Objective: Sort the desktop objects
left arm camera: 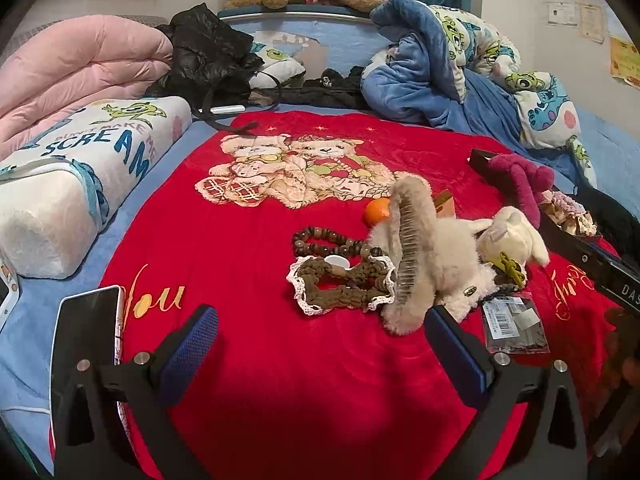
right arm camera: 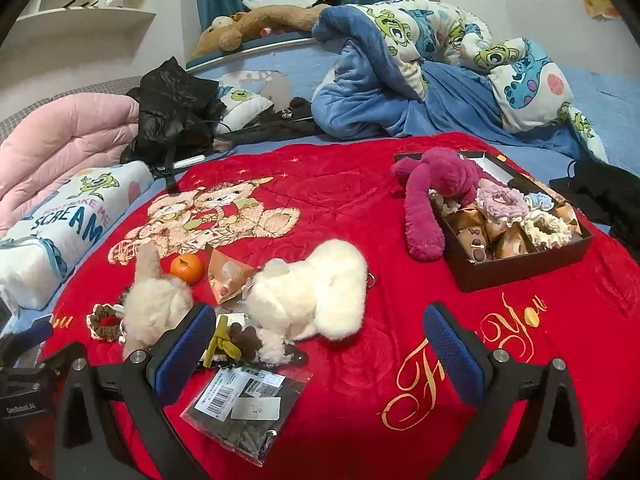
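Observation:
Loose items lie on a red blanket [left arm camera: 280, 360]: a furry hair claw [left arm camera: 412, 256], a brown lace-edged scrunchie [left arm camera: 340, 284], a brown bead bracelet [left arm camera: 328, 240], an orange [left arm camera: 378, 211], a cream plush [right arm camera: 316, 296] and a bagged item with a barcode [right arm camera: 244, 404]. A dark box [right arm camera: 520, 268] at the right holds scrunchies and wrapped items; a magenta plush [right arm camera: 432, 192] hangs over its near-left edge. My left gripper [left arm camera: 320, 340] is open and empty, just short of the scrunchie. My right gripper [right arm camera: 320, 340] is open and empty, in front of the cream plush.
A phone [left arm camera: 86, 344] lies at the blanket's left edge. A white printed pillow [left arm camera: 80, 176], pink quilt [left arm camera: 76, 64], black jacket [left arm camera: 208, 52] and blue blanket heap [left arm camera: 460, 64] ring the far side. The left gripper shows at the left edge of the right wrist view [right arm camera: 24, 344].

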Tool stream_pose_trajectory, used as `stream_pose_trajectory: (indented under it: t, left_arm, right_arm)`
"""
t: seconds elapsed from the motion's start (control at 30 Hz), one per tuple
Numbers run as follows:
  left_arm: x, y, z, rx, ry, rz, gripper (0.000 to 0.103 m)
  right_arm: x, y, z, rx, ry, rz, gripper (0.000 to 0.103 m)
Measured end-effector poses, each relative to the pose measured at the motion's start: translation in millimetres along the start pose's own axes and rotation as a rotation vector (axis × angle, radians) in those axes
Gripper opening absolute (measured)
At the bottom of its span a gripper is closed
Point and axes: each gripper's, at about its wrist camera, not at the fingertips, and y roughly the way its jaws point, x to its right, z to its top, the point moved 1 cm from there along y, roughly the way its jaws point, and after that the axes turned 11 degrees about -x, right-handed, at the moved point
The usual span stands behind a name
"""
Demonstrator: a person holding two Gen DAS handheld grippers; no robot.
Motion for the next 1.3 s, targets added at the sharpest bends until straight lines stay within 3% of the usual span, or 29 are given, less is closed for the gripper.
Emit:
stream_pose_trajectory:
  t: [0.33,0.8,1.3]
  left_arm:
    - [-4,6,1,-0.005,-0.018,0.037,0.103]
    - [7,9,-2,-0.018,0.033,0.052,0.103]
    - [13,13,-4,-0.029,0.065,0.065,0.103]
  right_arm:
    - [3,1,0,-0.007,0.014,0.019,0.103]
    - [2,3,0,-0.019,0.009,0.031,0.103]
    - [2,6,-1,-0.027,0.002,-0.015,0.103]
